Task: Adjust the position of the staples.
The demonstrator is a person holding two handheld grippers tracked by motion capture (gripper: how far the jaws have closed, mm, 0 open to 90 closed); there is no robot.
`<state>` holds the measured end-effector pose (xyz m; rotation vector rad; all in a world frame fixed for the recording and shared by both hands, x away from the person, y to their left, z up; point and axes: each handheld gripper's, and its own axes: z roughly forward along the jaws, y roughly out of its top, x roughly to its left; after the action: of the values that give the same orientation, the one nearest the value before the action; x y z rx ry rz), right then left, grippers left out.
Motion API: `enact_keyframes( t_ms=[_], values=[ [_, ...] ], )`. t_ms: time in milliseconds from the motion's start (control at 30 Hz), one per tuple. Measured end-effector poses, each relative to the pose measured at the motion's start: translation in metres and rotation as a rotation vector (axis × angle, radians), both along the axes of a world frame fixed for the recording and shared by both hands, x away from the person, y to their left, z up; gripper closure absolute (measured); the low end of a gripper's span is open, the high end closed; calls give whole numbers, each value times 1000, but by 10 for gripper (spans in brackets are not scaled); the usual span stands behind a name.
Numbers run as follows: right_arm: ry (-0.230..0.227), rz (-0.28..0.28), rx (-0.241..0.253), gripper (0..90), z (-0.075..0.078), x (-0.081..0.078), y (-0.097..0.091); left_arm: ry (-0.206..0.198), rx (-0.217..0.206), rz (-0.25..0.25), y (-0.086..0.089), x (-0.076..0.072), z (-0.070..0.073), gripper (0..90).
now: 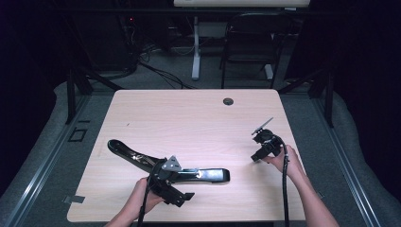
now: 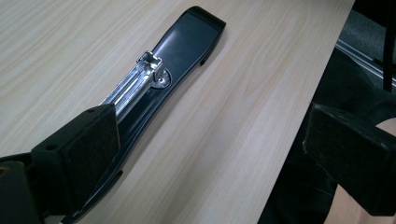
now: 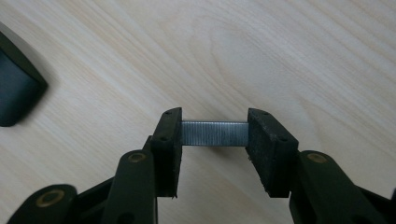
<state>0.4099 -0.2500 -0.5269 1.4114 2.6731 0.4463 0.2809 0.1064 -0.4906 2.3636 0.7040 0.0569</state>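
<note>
**Staple strip clamped, stapler lying open**

We saw the right gripper [image 3: 214,133] with its jaws partly closed on one strip of staples [image 3: 214,133], a pad pressed against each end, so the strip bridged the gap just above the bare table [image 3: 280,56]. In the high view that right gripper [image 1: 263,144] sat near the table's right edge, well apart from the stapler [image 1: 142,161].

The left gripper [image 2: 210,149] had its jaws spread wide and released, clasping nothing; one pad [image 2: 77,154] stood over the stapler's rear, though we could not tell whether it touched.

We counted one stapler [image 2: 187,42], lying opened out near the front edge with its metal staple channel [image 2: 133,86] exposed, one strip of staples, and two grippers.
</note>
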Motion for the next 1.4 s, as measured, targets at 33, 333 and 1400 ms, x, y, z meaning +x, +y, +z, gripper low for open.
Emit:
enact_keyframes(
  t_ms=[33,333,1400],
  values=[
    [18,8,-7,569,3,-1,1,-3,4,3,0,0,0,36],
    [76,-77,52,570,10,-20,11,2,1,-6,-1,0,0,36],
    [155,-88,-45,514,-10,-40,44,8,9,-23,-4,1,-2,36]
  ],
)
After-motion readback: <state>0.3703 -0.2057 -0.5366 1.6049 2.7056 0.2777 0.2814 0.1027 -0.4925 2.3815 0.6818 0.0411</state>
